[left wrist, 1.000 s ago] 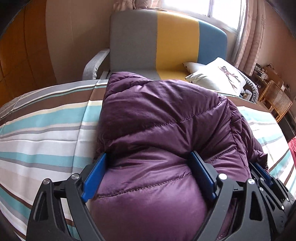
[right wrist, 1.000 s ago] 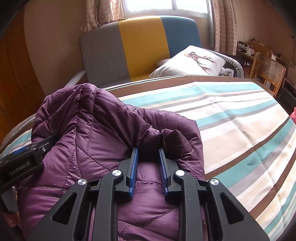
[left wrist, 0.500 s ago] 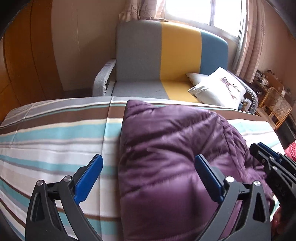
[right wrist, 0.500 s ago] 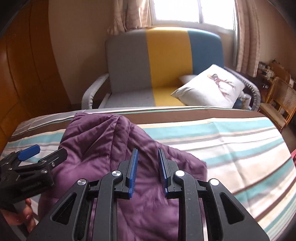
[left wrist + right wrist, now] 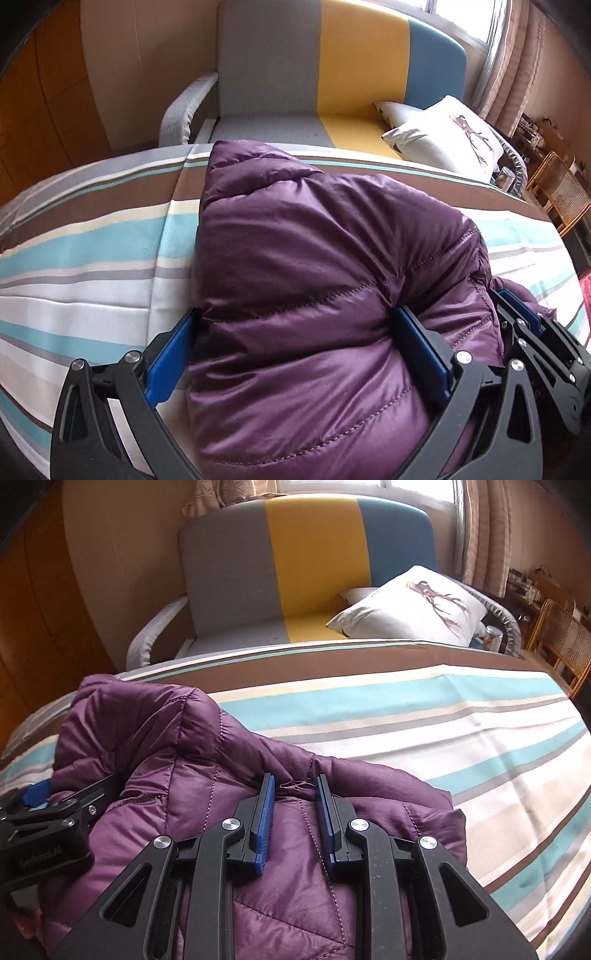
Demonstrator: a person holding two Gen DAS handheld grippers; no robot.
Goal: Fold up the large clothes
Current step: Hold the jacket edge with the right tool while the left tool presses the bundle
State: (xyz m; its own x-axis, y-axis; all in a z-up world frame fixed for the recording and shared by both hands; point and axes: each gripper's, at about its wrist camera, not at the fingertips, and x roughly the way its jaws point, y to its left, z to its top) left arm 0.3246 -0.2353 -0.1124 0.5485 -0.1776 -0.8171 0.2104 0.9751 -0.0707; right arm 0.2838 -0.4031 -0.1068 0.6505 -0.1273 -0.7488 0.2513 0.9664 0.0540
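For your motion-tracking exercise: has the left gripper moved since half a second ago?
Yes. The left gripper has moved forward and down onto the purple jacket, judged against the sofa, which now sits higher and larger in the left wrist view.

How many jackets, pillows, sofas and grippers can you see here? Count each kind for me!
Jackets: 1, purple jacket on the striped bed
Pillows: 2, front pillow and one behind
Sofas: 1, sofa
Grippers: 2, left gripper, right gripper
Total: 6
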